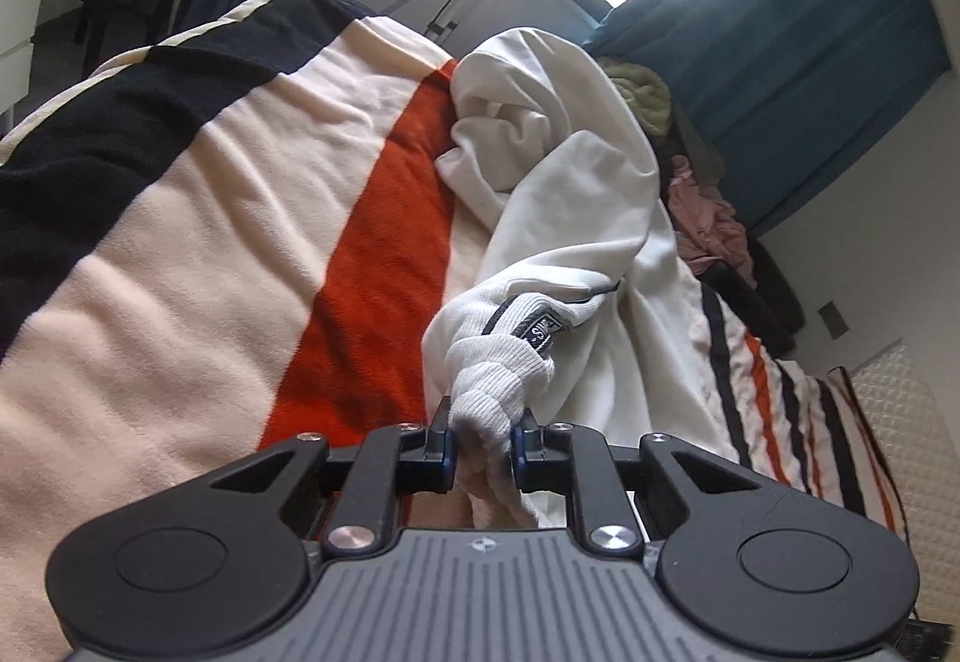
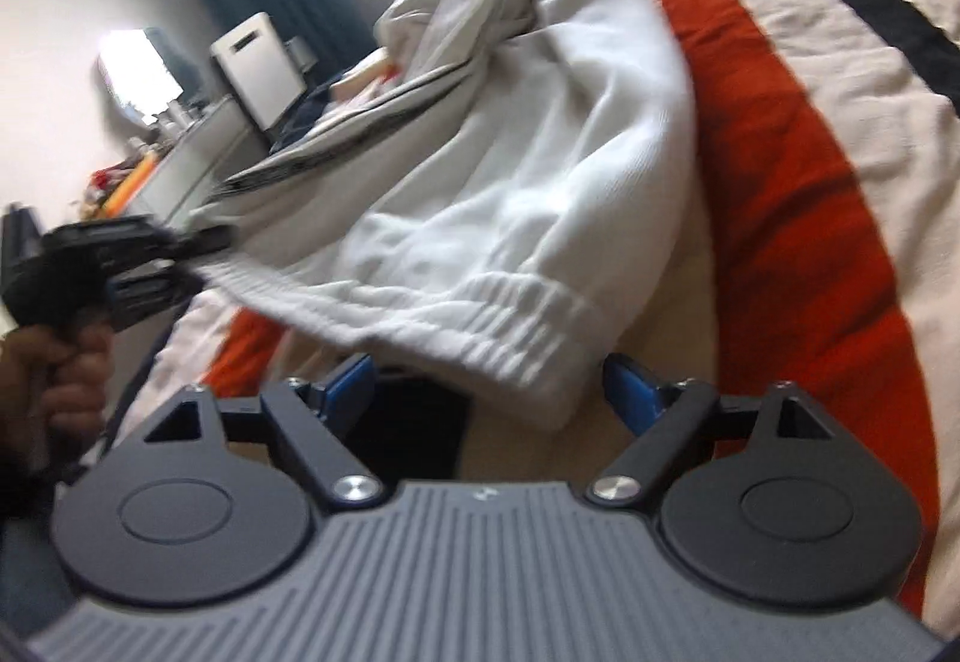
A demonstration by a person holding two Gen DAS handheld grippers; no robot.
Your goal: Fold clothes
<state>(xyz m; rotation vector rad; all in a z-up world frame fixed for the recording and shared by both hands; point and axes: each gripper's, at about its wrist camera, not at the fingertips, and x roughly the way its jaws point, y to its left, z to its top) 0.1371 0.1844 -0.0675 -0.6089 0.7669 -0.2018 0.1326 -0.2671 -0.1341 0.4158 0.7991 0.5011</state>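
Striped blanket (image 1: 240,194) covers the bed, white sweatshirt (image 1: 576,194) on it

Each hand-held gripper (image 1: 483,431) has black arms, blue pads, silver screws, ribbed grey body.

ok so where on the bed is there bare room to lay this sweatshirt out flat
Free: the wide striped blanket between the white sweatshirt and the black stripe at the bed's edge. Crowded: past the sweatshirt, a pile of clothes lies against the teal curtain. The left gripper is shut on the ribbed hem; the right gripper is open.
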